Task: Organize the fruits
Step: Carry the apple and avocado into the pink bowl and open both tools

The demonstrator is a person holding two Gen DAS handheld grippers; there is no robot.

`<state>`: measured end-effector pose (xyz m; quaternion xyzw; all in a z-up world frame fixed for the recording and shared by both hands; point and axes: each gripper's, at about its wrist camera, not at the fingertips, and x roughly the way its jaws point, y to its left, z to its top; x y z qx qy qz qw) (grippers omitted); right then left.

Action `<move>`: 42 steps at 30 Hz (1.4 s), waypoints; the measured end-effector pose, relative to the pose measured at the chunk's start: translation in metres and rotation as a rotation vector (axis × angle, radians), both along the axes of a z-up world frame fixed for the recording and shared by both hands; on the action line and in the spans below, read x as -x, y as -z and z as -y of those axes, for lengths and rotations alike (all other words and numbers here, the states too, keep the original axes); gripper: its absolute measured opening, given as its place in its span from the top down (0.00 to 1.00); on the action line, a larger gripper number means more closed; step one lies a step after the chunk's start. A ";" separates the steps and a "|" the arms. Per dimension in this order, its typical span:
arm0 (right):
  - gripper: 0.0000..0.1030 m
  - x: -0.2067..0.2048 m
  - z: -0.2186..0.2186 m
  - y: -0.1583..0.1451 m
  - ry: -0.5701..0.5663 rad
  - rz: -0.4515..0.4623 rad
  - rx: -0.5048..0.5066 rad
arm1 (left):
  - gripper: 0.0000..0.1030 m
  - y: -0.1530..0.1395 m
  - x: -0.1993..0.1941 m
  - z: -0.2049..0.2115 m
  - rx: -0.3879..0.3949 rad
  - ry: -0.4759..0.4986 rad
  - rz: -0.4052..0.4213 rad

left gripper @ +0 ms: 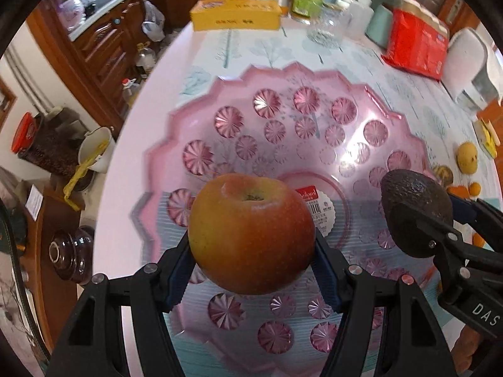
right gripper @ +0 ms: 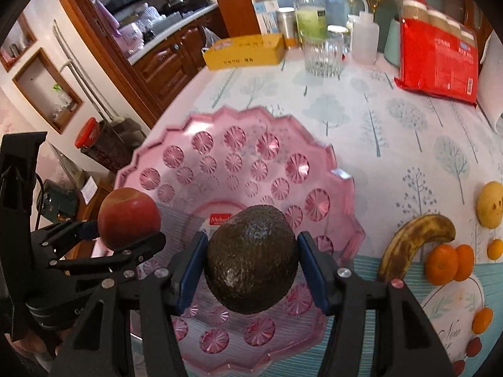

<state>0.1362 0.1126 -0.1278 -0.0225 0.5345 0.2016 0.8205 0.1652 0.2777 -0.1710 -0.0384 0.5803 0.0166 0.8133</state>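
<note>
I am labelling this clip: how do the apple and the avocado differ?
The apple is round, smooth and red-orange; the avocado is egg-shaped, bumpy and near black. The apple sits in the left tool, the avocado in the right tool. Both are gripped above the empty pink dish.

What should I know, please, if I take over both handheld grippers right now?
Left gripper: shut on the red-yellow apple, above the pink scalloped plastic fruit tray.
Right gripper: shut on the dark bumpy avocado, above the same tray.
Done: nothing lies in the tray yet.
Left: set down both fruits, then fetch the browned banana, orange tangerines and yellow pear from the tree-print tablecloth.
</note>
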 end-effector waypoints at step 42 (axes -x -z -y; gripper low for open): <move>0.35 0.036 0.024 -0.009 0.066 -0.022 -0.023 | 0.03 -0.025 0.047 0.020 -0.007 0.013 0.052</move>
